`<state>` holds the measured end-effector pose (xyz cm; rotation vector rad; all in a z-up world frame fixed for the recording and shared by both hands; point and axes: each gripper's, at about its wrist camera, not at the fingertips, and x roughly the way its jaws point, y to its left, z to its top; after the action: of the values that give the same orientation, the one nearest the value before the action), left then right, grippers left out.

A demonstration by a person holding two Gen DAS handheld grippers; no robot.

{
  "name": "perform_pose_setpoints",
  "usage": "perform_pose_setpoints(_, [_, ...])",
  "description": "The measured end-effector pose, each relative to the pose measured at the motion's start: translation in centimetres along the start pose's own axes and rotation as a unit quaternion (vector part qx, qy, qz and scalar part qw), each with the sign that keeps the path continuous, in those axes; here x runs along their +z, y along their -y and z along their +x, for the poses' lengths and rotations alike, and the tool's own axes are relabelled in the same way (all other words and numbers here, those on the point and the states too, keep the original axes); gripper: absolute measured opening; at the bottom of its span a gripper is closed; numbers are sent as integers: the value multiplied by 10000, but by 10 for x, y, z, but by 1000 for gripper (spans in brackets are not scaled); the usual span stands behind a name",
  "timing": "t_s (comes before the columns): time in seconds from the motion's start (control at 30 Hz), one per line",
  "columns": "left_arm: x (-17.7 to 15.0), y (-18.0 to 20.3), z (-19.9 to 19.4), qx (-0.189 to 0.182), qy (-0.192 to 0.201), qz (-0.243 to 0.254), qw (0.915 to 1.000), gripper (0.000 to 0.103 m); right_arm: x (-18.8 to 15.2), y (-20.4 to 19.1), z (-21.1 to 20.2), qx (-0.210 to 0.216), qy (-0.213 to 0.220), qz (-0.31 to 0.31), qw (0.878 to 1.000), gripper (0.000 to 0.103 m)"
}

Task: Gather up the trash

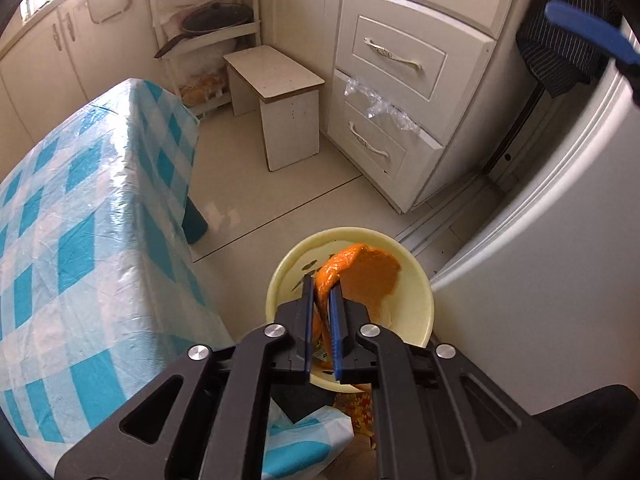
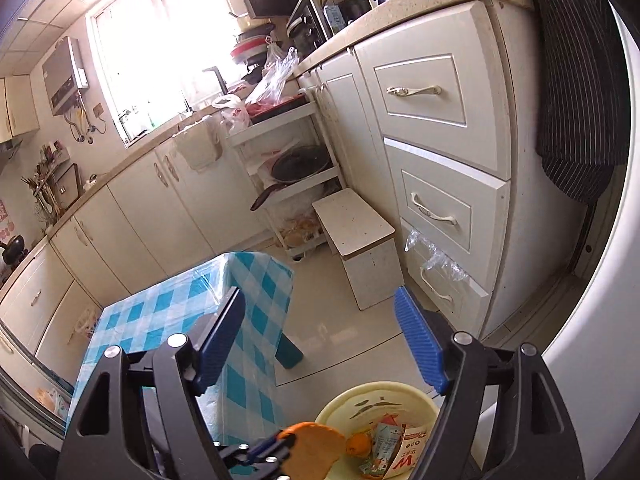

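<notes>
My left gripper (image 1: pixel 323 285) is shut on a piece of orange peel (image 1: pixel 360 270) and holds it over a pale yellow bowl (image 1: pixel 416 276) that sits low beside the table. In the right wrist view the bowl (image 2: pixel 344 400) holds wrappers (image 2: pixel 404 446) and a small orange piece (image 2: pixel 354 445); the peel (image 2: pixel 314 450) and the left gripper's fingertips (image 2: pixel 264 448) show at its left rim. My right gripper (image 2: pixel 320 336) is open and empty, well above the bowl. One of its blue fingers (image 1: pixel 584 30) shows at the upper right of the left wrist view.
A table with a blue-checked plastic cloth (image 1: pixel 80 220) stands left of the bowl. A small white stool (image 1: pixel 280 96) and a white drawer cabinet (image 1: pixel 400 80) stand beyond. A white appliance (image 1: pixel 560 260) is close on the right. A shelf rack holds a pan (image 2: pixel 300 166).
</notes>
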<state>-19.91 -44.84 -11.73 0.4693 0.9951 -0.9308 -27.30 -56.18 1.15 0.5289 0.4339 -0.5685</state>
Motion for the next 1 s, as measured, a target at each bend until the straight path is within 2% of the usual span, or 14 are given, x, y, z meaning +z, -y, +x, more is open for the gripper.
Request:
perform_pose_setpoints(0.17, [-1,9,11,60,-63,57,9999,23,1,5,-3,51,43,75,9999,76])
perform_pose_setpoints(0.23, [-1,12,11,107,-24,86,9999,35,1,6,-3,69,44,91,9999,76])
perform_pose_setpoints(0.47, [-1,13,-1,156,84,112,9998,53,1,5,-5,-9,119,52,9999,80])
perform_pose_setpoints(0.63, [-9,1,-31,260,290,37,9992,68,-1,-1,-7,-191,136,-83,9997,88])
perform_pose_setpoints(0.77, [-24,-20,-70,396,532,-82,9978,76,-7,-9,-19,-316,227,-184,9991,93])
perform_pose_setpoints(1.0, [-57,-63,-143,736,1025,-396,9912,85,-48,-45,-62,-525,214,-463,9973,96])
